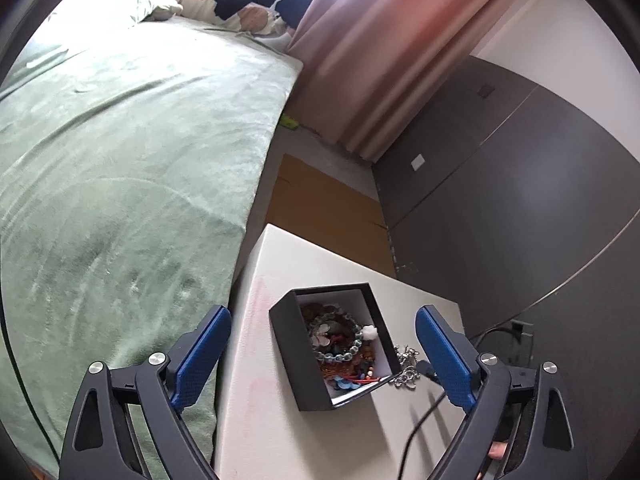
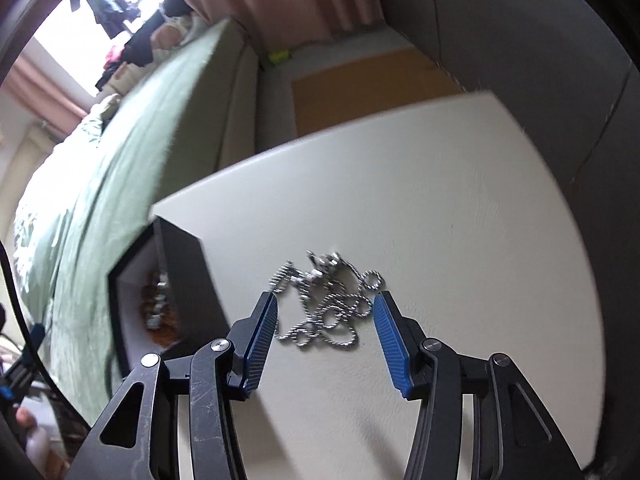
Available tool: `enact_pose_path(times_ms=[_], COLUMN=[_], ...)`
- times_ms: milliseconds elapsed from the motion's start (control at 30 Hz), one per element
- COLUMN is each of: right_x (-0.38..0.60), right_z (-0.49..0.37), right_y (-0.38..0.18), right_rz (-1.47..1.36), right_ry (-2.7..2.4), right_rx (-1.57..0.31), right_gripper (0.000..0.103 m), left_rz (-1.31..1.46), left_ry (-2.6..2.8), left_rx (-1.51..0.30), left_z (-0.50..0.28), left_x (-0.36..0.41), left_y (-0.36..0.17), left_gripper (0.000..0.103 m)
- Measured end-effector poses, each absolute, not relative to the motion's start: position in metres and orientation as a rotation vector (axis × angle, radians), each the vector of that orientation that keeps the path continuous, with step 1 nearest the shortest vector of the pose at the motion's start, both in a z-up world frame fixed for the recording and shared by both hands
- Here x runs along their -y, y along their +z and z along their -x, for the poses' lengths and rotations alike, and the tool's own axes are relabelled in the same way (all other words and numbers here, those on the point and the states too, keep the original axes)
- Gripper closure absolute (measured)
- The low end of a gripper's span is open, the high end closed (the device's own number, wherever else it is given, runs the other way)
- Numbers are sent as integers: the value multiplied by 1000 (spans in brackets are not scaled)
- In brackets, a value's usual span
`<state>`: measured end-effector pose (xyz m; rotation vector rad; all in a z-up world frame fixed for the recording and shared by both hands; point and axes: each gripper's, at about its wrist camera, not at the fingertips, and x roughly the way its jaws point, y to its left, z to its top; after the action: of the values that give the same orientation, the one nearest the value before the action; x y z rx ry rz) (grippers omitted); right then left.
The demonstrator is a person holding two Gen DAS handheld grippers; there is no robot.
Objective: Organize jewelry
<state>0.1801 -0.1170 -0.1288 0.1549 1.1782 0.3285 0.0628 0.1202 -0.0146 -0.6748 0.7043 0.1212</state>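
silver chain: a loose heap of bright ball-link and curb-link strands, tangled in loops, with a small ring at the far right edge and a coiled spring-like piece at the far left; lies on the white table top just ahead of the right gripper, between the lines of its two blue pads, touching neither as far as can be seen (slightly blurred).
silver chain, other view: just inside the right-hand finger of the left gripper, resting against the outer wall of the box.
jewelry box: black outside, white lining, open top, set at an angle on the table; sits between the left gripper's fingers and a little ahead of them; to the left of the right gripper's left finger in the right wrist view.
box contents: a pale blue-green bead bracelet, brown wooden beads, a white flower-shaped piece, red cord and light blue discs near the close corner, all piled together.
left gripper: jaws spread wide, holding nothing.
right gripper: jaws apart, nothing clamped.
surroundings: green bedspread left of the left gripper; pink curtain far ahead; black cable across the table near the left gripper's right finger.
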Motion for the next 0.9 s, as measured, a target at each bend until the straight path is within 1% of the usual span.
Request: enact_pose_path(times_ms=[33, 133, 233, 567, 600, 667, 700, 767, 833, 867, 900], right_x=[117, 111, 108, 75, 75, 77, 74, 73, 74, 74, 75], right_z=[-180, -183, -188, -189, -189, -190, -190, -189, -189, -188, -187], right_y=[-132, -144, -144, -141, -140, -138, -138, -138, -138, -138, -138], right_rz=[-150, -179, -187, 21, 18, 37, 77, 109, 148, 161, 167], right_ry=[325, 354, 349, 324, 340, 339, 329, 331, 315, 317, 320], right_rx=[-1184, -1215, -1193, -1128, -1122, -1124, -1116, -1102, -1090, -1084, -1079], right_gripper=[44, 39, 34, 33, 39, 45, 52, 54, 66, 67, 70], left_rz=[673, 678, 700, 732, 735, 741, 743, 743, 740, 738, 736], left_ry=[126, 142, 149, 176, 178, 177, 174, 172, 170, 167, 165], left_rx=[-708, -710, -694, -671, -672, -671, -671, -675, -679, -679, -679], left_z=[-65, -70, -73, -80, -81, -82, -83, -83, -83, -83, -82], left_x=[-120, -122, -127, -143, -145, -146, -146, -146, -144, -144, -143], left_y=[-16, -20, -20, -25, -26, -27, -27, -28, -27, -27, -26], left_gripper=[9, 9, 9, 9, 9, 9, 9, 9, 9, 9, 9])
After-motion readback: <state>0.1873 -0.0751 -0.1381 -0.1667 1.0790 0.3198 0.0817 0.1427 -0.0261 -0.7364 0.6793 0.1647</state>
